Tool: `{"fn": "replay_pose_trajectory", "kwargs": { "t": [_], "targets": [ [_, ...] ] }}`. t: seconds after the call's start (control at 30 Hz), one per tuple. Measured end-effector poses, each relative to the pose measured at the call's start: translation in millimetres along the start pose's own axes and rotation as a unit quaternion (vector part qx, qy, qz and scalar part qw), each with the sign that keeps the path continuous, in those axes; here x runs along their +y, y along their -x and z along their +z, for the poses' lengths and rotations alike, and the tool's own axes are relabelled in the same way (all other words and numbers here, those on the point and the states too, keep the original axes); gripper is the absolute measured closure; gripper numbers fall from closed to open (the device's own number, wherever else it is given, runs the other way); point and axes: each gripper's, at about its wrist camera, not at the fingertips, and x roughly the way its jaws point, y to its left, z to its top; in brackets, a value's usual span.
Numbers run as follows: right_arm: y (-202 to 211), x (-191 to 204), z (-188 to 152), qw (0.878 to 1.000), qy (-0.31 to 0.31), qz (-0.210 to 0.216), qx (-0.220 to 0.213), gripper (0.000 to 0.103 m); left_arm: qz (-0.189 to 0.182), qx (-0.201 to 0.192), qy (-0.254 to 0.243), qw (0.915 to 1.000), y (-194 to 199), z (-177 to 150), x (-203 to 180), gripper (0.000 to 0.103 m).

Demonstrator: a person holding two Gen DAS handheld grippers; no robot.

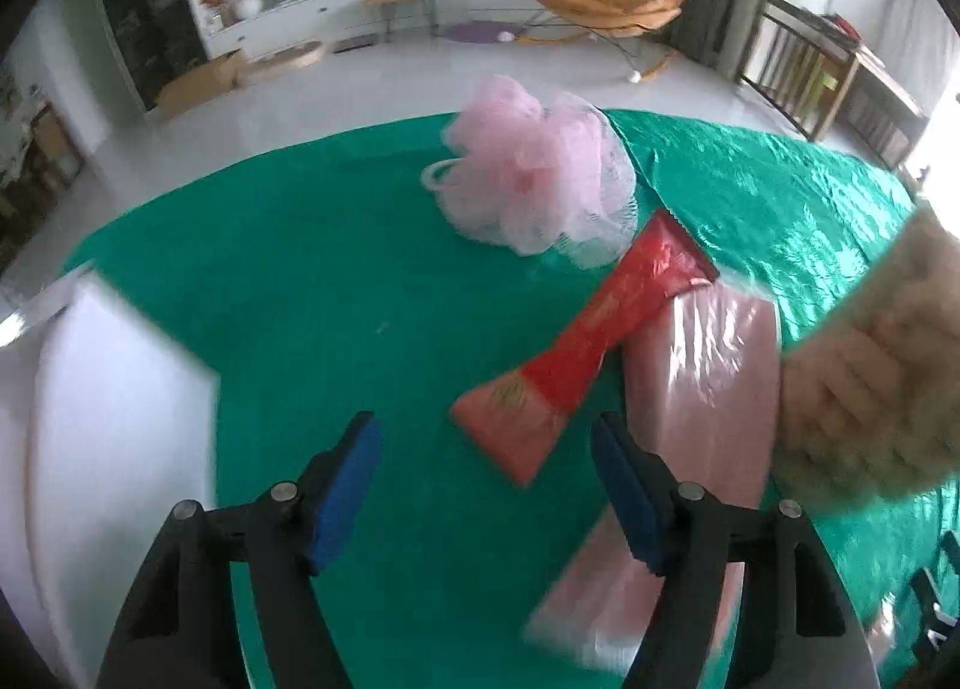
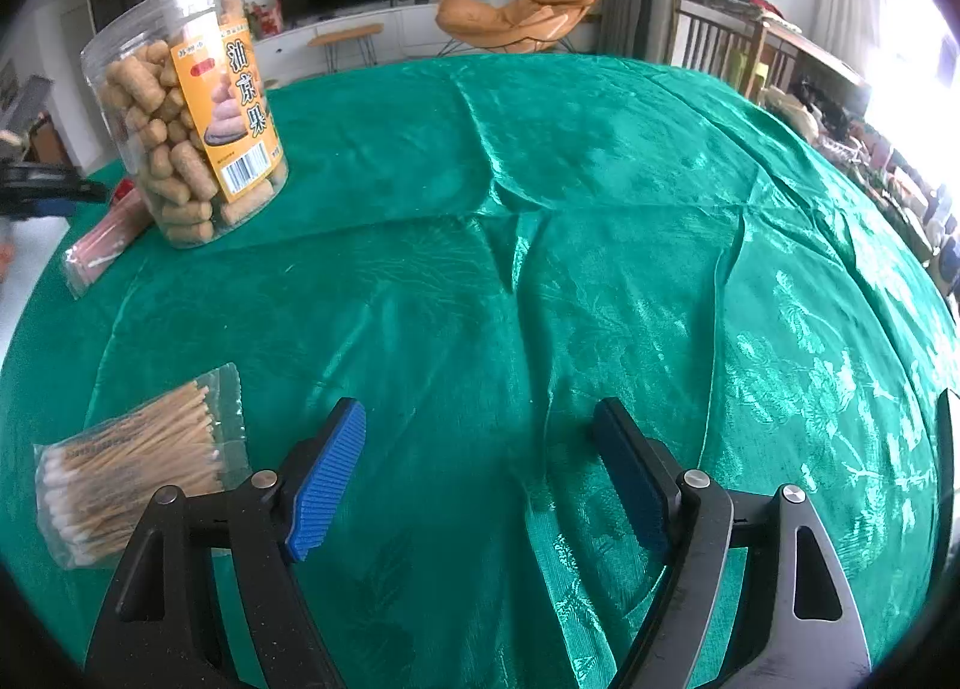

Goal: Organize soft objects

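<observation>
A fluffy pale-pink mesh bath pouf [image 1: 534, 179] sits on the green shiny cloth covering the desk [image 1: 300, 281], toward its far edge. Just in front of it a red and orange squeeze tube [image 1: 576, 353] lies slanted, its upper end resting on a pink sponge block wrapped in clear plastic [image 1: 708, 371]. The left hand-held gripper [image 1: 486, 491] hangs above the cloth with jaws partly apart, nothing between them. The right hand-held gripper [image 2: 480, 473] is likewise spread over bare cloth, holding nothing, a clear bag of cotton swabs [image 2: 132, 461] beside it and a clear snack jar [image 2: 186, 107] farther back.
</observation>
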Motion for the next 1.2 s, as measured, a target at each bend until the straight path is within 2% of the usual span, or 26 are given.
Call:
{"fn": "replay_pose_trajectory", "kwargs": {
  "t": [0.13,0.17,0.2,0.23,0.27,0.37,0.5,0.6,0.73,0.9,1.0,1.03,1.07,1.1,1.13,1.2],
  "targets": [
    [0,1,0,1.000,0.001,0.000,0.000,0.022,-0.007,-0.013,-0.021,0.9997,-26,12,-14,0.033],
    [0,1,0,1.000,0.001,0.000,0.000,0.022,-0.010,-0.015,-0.025,0.9995,-32,15,-17,0.047],
    [0,1,0,1.000,0.001,0.000,0.000,0.022,-0.022,-0.028,-0.025,0.9990,-32,18,-18,0.065],
    [0,1,0,1.000,0.001,0.000,0.000,0.022,-0.016,-0.032,-0.025,0.9991,-31,20,-20,0.085],
    [1,1,0,1.000,0.000,0.000,0.000,0.022,-0.012,-0.029,-0.020,0.9993,-28,22,-19,0.088],
    [0,1,0,1.000,0.001,0.000,0.000,0.022,-0.014,-0.039,0.007,0.9991,-7,14,-11,0.089],
    [0,1,0,1.000,0.001,0.000,0.000,0.022,0.011,-0.034,0.037,0.9987,41,-18,-5,0.089],
    [0,1,0,1.000,0.001,0.000,0.000,0.022,0.001,0.000,0.054,0.9986,87,-66,-4,0.089],
    [0,0,0,1.000,0.000,0.002,0.000,0.022,-0.029,0.026,0.085,0.9956,126,-129,-5,0.088],
    [0,1,0,1.000,0.001,0.002,0.000,0.022,-0.019,0.037,0.097,0.9944,125,-185,-11,0.087],
    [0,1,0,1.000,0.000,0.002,0.000,0.022,-0.009,0.036,0.094,0.9949,108,-199,-10,0.073],
    [0,0,0,1.000,0.000,0.002,0.000,0.022,-0.008,0.010,0.085,0.9963,110,-200,-14,0.059],
    [0,1,0,1.000,0.000,0.002,-0.001,0.022,0.009,-0.011,0.068,0.9975,111,-200,-17,0.028],
    [0,0,0,1.000,0.000,0.002,0.000,0.022,0.030,-0.012,0.059,0.9978,109,-201,-19,0.013],
    [0,1,0,1.000,0.000,0.002,0.000,0.021,0.058,-0.014,0.047,0.9971,106,-201,-21,0.004],
    [0,1,0,1.000,0.001,0.002,0.000,0.021,0.089,-0.023,0.026,0.9955,100,-204,-23,0.001]
  ]
}}
